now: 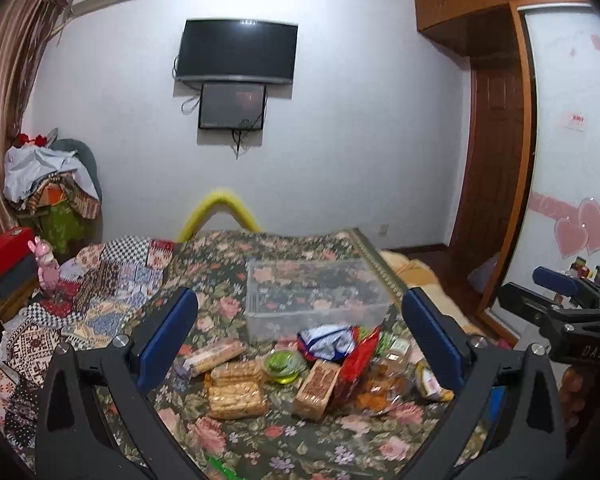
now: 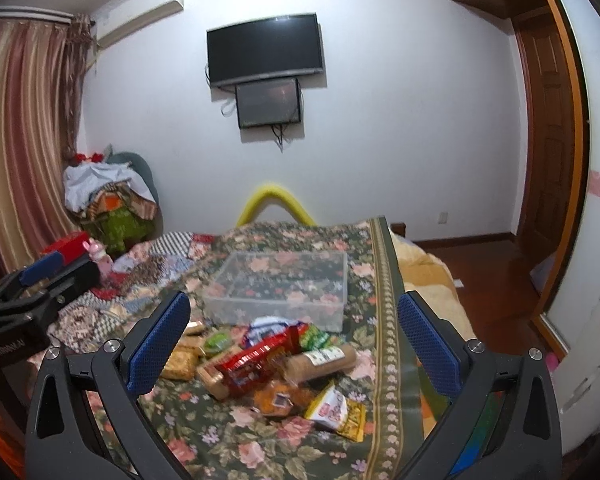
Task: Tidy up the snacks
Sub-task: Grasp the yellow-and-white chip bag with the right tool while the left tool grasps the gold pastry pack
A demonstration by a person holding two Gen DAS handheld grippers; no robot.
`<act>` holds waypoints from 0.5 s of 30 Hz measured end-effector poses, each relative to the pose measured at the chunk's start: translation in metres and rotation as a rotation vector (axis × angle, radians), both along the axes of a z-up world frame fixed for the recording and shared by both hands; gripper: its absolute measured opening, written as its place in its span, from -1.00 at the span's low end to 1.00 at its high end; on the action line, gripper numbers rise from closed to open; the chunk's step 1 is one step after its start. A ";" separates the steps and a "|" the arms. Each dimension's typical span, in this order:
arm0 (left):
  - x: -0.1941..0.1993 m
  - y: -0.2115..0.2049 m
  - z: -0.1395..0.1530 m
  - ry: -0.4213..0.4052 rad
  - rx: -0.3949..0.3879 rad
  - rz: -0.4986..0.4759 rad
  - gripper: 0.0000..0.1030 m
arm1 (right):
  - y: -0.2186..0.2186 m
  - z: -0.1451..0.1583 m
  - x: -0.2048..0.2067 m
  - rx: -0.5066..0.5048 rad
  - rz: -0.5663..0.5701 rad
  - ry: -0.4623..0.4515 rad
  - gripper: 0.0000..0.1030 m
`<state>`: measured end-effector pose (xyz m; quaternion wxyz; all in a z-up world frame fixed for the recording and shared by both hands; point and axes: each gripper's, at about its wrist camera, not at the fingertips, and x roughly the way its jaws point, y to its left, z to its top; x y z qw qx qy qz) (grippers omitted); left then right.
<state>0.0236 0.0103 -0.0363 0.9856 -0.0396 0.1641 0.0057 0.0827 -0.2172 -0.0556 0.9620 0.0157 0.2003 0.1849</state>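
A pile of snacks lies on the floral bedspread: biscuit packs [image 1: 234, 394], a green jelly cup [image 1: 282, 364], a red packet [image 1: 356, 360] and a yellow-white packet [image 2: 336, 406]. A clear plastic box [image 1: 316, 296], empty, stands just behind the pile; it also shows in the right wrist view [image 2: 280, 284]. My left gripper [image 1: 300, 344] is open and empty, above the near side of the pile. My right gripper [image 2: 294, 344] is open and empty, also over the pile. The right gripper shows at the right edge of the left view [image 1: 560, 300].
A patchwork quilt [image 1: 100, 292] lies left of the floral spread. A red box [image 1: 8, 248] and a pink toy [image 1: 46, 268] stand at the left. The bed's right edge [image 2: 388, 300] drops to a wooden floor. A wardrobe [image 1: 580, 160] stands at the right.
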 end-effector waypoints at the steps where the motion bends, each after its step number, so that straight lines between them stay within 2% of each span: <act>1: 0.003 0.003 -0.005 0.019 0.003 0.004 0.93 | -0.002 -0.004 0.003 -0.006 -0.002 0.013 1.00; 5: 0.020 0.017 -0.027 0.113 0.003 0.016 0.75 | -0.009 -0.028 0.018 -0.044 -0.017 0.099 1.00; 15: 0.063 0.047 -0.094 0.352 -0.055 0.029 0.65 | -0.025 -0.085 0.050 -0.084 -0.061 0.341 1.00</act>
